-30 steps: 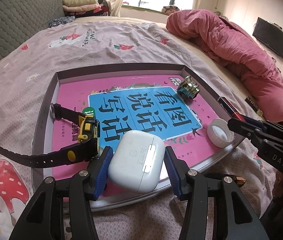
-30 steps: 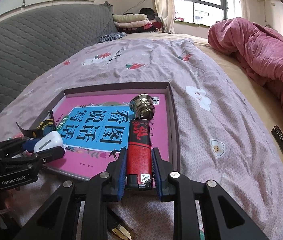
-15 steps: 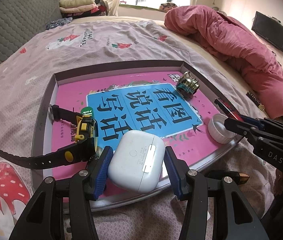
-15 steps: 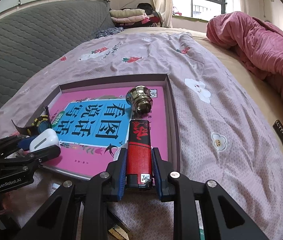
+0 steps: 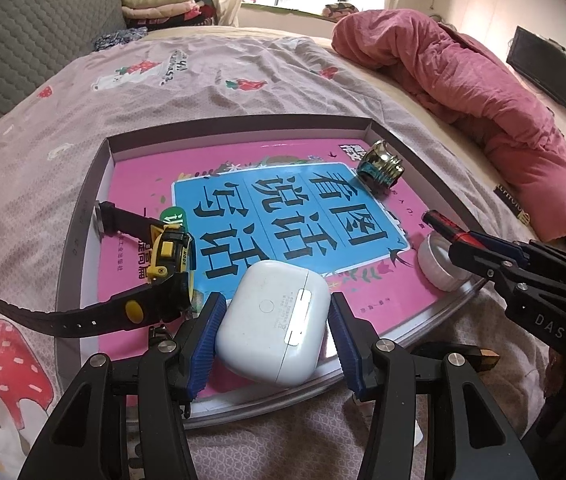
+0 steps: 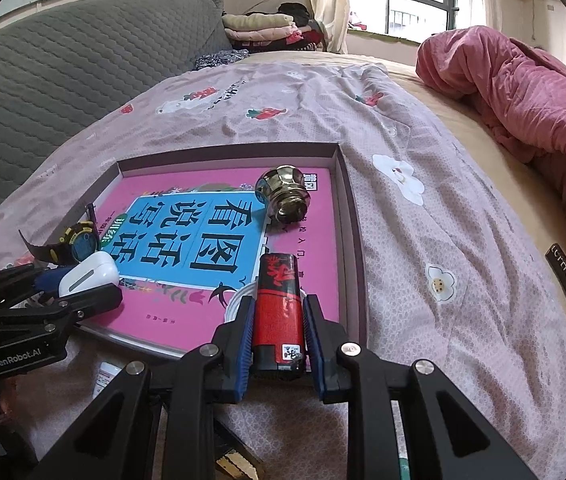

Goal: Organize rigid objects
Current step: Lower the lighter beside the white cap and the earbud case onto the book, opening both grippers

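The left gripper (image 5: 273,334) is spread around the white earbud case (image 5: 274,326) in the tray (image 5: 87,200); the right gripper (image 6: 277,330) pinches the red lighter (image 6: 278,312)

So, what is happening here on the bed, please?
A person is sorting small things into a shallow tray on the bed, one gripper in each hand. The left gripper has its jaws either side of a white earbud case at the tray's near edge, with a small gap at each pad. The right gripper clamps a red lighter over a white cap. A watch and a metal knob lie inside.
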`<move>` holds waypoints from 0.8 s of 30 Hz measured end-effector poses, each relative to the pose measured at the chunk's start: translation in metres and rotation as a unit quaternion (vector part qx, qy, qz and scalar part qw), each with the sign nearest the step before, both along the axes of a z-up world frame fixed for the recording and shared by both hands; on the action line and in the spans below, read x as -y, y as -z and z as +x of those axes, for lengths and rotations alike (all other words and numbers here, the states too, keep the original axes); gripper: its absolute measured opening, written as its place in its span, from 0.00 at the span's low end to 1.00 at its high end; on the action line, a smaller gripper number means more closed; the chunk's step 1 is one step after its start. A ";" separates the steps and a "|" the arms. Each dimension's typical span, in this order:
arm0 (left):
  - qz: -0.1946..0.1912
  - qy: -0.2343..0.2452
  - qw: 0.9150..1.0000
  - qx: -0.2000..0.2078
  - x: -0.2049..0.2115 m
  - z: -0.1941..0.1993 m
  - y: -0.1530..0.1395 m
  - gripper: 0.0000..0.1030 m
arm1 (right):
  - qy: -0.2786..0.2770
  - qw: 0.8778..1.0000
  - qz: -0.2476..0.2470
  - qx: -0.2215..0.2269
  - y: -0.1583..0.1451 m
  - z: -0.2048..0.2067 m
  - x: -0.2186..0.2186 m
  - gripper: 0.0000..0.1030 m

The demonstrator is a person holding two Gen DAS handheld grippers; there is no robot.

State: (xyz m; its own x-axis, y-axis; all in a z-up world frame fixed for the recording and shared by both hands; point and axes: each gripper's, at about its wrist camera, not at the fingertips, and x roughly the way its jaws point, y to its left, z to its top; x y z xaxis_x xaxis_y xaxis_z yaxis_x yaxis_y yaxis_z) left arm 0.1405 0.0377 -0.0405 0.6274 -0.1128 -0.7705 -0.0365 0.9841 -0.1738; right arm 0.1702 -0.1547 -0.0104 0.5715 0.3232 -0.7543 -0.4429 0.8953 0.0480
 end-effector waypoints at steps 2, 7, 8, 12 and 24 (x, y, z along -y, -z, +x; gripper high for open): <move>0.002 0.000 1.000 -0.001 0.000 0.000 0.000 0.52 | 0.000 1.000 0.000 0.000 0.000 0.000 0.000 0.24; 0.003 0.000 1.000 0.000 0.000 0.001 0.000 0.52 | -0.004 1.000 0.008 -0.007 0.001 0.001 0.000 0.25; 0.004 0.001 1.000 0.001 0.000 0.001 0.000 0.52 | -0.005 1.000 0.009 -0.012 0.002 0.001 0.000 0.25; 0.003 0.001 1.000 0.003 0.000 0.002 0.000 0.52 | -0.011 1.000 0.002 -0.007 0.003 -0.002 -0.004 0.29; -0.002 -0.002 1.000 0.005 -0.003 0.002 0.000 0.53 | -0.005 1.000 0.011 -0.005 0.001 -0.002 -0.002 0.41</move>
